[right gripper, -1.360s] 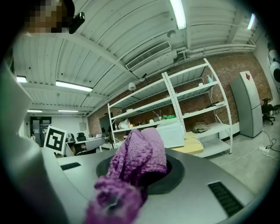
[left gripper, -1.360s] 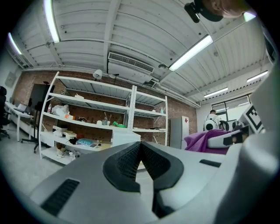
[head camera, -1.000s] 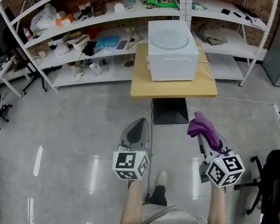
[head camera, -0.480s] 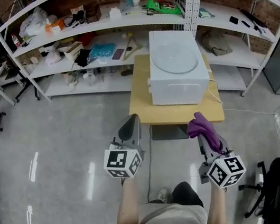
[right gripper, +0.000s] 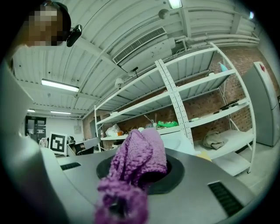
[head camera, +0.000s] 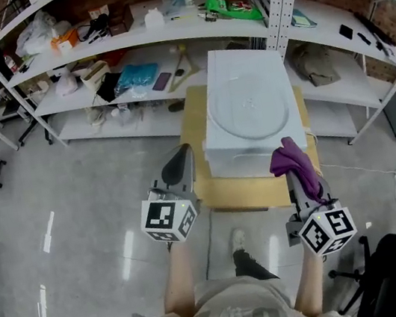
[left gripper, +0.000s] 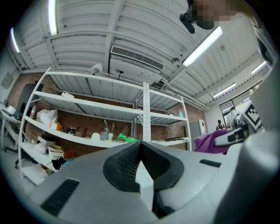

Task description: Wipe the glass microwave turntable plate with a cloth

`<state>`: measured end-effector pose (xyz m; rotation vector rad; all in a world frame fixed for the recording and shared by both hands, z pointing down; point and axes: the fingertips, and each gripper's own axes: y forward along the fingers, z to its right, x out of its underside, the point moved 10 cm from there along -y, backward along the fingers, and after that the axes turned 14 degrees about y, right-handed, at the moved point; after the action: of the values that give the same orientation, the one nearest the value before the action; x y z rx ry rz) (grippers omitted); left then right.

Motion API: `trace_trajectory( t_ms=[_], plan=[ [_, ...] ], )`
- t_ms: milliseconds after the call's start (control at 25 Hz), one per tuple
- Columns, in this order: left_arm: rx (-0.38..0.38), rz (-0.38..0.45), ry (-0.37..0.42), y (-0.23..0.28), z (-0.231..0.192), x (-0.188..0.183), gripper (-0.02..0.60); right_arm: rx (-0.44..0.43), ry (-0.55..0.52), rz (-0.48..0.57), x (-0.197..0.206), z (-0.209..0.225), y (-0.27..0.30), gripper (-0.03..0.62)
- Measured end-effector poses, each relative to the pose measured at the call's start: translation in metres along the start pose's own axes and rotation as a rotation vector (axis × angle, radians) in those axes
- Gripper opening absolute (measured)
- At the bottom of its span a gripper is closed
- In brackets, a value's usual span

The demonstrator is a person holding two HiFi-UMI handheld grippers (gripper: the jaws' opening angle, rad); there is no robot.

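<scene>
Shelves [head camera: 86, 41] line the far wall. Our left gripper [head camera: 178, 166] hangs with its jaws together, empty. We barely make out the glass plate [head camera: 243, 104] atop the white microwave [head camera: 256, 153]. Our right gripper [head camera: 302, 182] clamps the purple cloth [head camera: 294, 161], which hides its fingertips.

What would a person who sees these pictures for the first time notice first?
The purple cloth stands out most: it is clamped in the right gripper, at the lower right of the head view. Just beyond it, a white microwave sits on a wooden table, with the round glass plate lying on its top. Behind them stand long white shelves crowded with clutter.
</scene>
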<state>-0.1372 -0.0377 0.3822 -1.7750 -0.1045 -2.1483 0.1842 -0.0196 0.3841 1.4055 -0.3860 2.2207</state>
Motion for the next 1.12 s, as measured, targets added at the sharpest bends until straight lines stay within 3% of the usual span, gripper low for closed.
trace_trajectory(
  t_ms=[280,640,840,1120],
  plan=[
    [-0.021,0.003,0.050,0.106,-0.024,0.005,0.003,-0.139,-0.034,-0.024,-0.046,0.038,0.103,0.055],
    [0.125,-0.134,0.092,0.165,-0.028,0.049,0.003,-0.171,-0.009,-0.063,-0.073,0.064,0.180,0.055],
    [0.265,-0.149,0.069,0.176,-0.034,0.065,0.003,-0.175,-0.014,-0.070,-0.080,0.069,0.201,0.055],
    [0.377,-0.196,0.094,0.192,-0.034,0.082,0.003,-0.177,-0.028,-0.107,-0.079,0.068,0.224,0.055]
  ],
)
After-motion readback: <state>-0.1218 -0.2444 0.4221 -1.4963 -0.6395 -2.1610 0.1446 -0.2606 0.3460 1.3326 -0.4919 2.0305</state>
